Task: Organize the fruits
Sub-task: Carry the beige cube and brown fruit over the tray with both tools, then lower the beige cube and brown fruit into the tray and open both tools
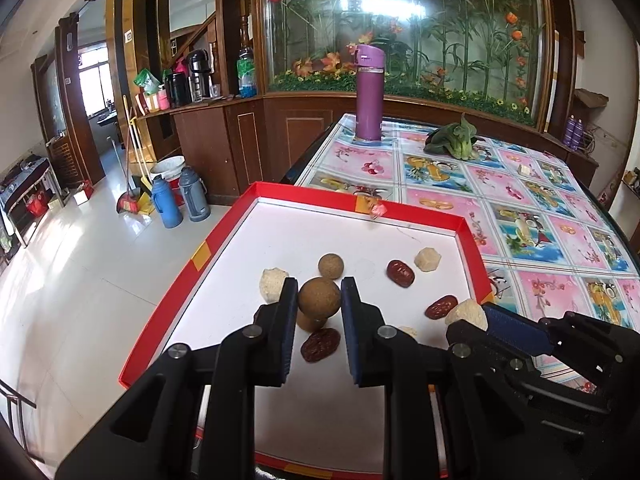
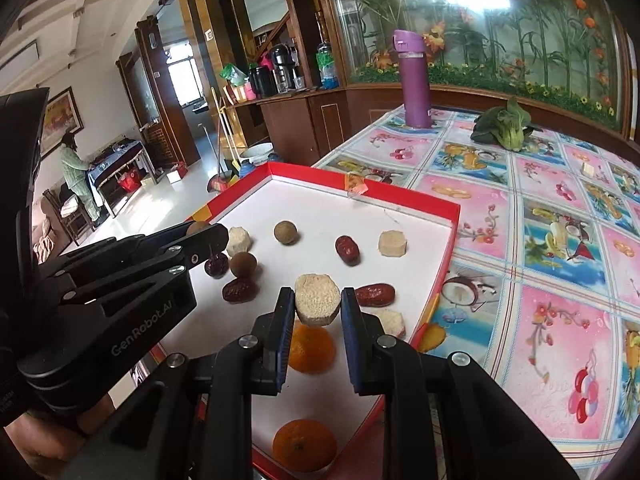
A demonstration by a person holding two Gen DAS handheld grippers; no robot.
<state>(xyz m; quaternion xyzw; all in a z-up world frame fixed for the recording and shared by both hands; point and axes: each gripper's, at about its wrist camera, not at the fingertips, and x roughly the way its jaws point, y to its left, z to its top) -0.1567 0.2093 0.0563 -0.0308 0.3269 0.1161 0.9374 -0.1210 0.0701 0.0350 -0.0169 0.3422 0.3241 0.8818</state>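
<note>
A red-rimmed white tray (image 1: 320, 196) (image 2: 400, 192) holds loose fruits. My left gripper (image 1: 319, 300) (image 2: 206, 236) is shut on a round brown longan (image 1: 319, 297) (image 2: 196, 227), lifted over the tray's left part. My right gripper (image 2: 317, 300) (image 1: 480, 320) is shut on a pale rough chunk (image 2: 317, 300) (image 1: 466, 315), held above the tray's near right. On the tray floor lie red dates (image 2: 347, 250) (image 1: 320, 345), another longan (image 2: 286, 233) (image 1: 331, 266), more pale chunks (image 2: 393, 243) (image 1: 428, 258) and two oranges (image 2: 310, 347) (image 2: 304, 445).
The tray sits at the left edge of a table with a flowered cloth (image 1: 520, 208). A purple flask (image 1: 370, 92) and a green bok choy (image 1: 456, 140) stand at the far end. Floor with thermoses (image 1: 180, 200) lies to the left. A person (image 2: 78, 168) stands far off.
</note>
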